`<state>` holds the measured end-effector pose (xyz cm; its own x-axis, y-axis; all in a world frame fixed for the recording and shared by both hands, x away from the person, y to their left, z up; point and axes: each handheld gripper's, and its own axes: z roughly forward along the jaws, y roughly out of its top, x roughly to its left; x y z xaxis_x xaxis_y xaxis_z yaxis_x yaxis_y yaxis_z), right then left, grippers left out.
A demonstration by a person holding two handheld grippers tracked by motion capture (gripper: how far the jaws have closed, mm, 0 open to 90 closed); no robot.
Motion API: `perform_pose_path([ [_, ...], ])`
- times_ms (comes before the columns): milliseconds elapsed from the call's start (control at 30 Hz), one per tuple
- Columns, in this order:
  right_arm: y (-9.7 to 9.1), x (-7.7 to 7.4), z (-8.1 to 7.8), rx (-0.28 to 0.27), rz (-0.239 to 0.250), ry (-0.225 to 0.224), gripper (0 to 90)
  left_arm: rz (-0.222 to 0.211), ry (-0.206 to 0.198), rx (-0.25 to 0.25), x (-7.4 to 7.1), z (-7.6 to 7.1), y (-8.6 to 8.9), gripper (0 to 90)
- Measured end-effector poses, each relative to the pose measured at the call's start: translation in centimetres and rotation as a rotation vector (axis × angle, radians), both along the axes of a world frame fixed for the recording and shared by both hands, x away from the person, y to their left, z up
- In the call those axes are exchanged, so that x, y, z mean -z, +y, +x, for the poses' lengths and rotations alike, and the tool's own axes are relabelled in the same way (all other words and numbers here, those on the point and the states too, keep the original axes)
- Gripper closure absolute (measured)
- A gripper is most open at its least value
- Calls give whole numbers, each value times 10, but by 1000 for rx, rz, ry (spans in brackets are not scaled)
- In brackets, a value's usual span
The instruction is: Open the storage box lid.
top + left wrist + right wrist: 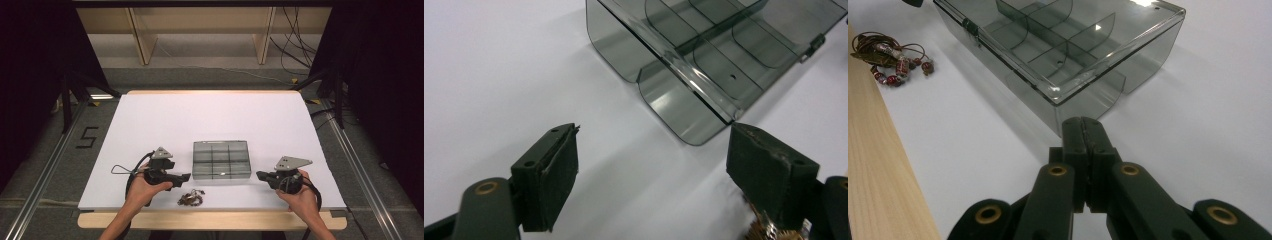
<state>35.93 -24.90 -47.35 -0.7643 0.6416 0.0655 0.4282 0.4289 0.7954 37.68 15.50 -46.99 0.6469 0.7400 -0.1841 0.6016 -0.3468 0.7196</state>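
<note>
L gripper point(651, 172) jaws wide, nothing between; bead necklace point(190, 198) lies on white table point(150, 120) just below-right of it, near the front edge. R gripper point(1087, 150) pinched shut, empty, nose just short of smoked compartment box point(221, 159). Judgement: lower L over the bead heap, close on the bunched part not one strand; R to steady the box.

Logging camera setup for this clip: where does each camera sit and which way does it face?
High view: above the person's side, looking forward and down on the table; both forearms show.
Left gripper view: rides the left tongs, open, facing the compartment box.
Right gripper view: rides the right tongs, shut, facing the box.
All share the box and the beaded jewellery.
</note>
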Motion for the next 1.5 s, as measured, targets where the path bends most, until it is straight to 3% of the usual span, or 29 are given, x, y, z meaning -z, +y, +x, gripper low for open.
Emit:
perform_pose_path([
  [167,5,1,-1,-4,10,10,900,14,-20,7,2,-10,3,210],
  [200,5,1,1,-14,0,-8,900,9,-19,9,3,-11,2,210],
  [233,7,1,-1,-9,8,12,900,19,-19,8,3,-11,2,212],
  [267,8,1,-1,-10,5,-2,900,33,-19,18,3,-11,2,213],
  [300,8,1,-1,-12,2,1,900,14,-17,18,4,-12,-1,213],
  [400,11,1,-2,-15,7,20,900,31,-17,34,4,-12,-1,213],
  [500,12,2,0,-23,-1,-4,900,36,-13,36,4,-12,-1,214],
  [600,14,3,1,-40,2,5,900,22,-9,22,5,-12,-1,214],
  [800,15,1,0,-20,9,6,900,38,-10,39,7,-11,-1,213],
  [1200,15,0,0,-23,14,-17,900,40,-11,34,6,-11,0,213],
  [1233,15,1,2,-53,19,-18,900,44,-17,31,6,-11,0,213],
  [1433,15,-1,0,-28,21,-14,900,40,-19,34,5,-11,-1,213],
  [1500,16,-3,0,-21,41,-11,900,35,-9,25,6,-12,-1,213],
])
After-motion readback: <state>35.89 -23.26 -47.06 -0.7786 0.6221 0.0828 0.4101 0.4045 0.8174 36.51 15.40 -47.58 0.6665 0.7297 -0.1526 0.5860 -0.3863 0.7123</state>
